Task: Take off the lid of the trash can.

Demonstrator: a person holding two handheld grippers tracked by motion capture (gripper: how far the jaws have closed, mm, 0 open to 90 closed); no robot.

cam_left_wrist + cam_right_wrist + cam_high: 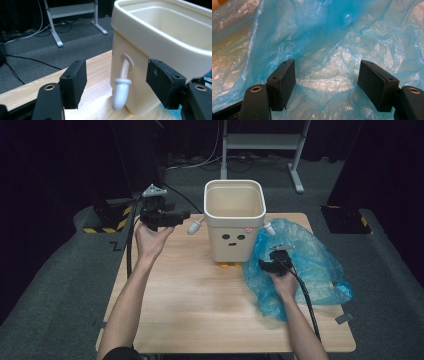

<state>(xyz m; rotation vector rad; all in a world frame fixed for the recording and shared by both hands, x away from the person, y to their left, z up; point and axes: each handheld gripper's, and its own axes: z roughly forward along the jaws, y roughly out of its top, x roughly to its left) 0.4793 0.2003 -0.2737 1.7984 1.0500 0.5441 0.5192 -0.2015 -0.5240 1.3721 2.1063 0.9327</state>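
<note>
Left claw (186, 215) is held raised at the desk's (200, 305) left rear, jaws wide apart and nothing gripped, aimed at the white side arm (121, 85) of the cream bin (234, 222); the bin is stood upright at the desk's middle rear, empty inside. Blue plastic bag (310, 265) is seen crumpled flat just right of the bin, touching it. Right claw (267, 265) is rested over the bag, jaws spread, film not pinched. Step judged: lining the bin, at its start. Next, a bag edge must be pinched, lifted and opened over the rim
</note>
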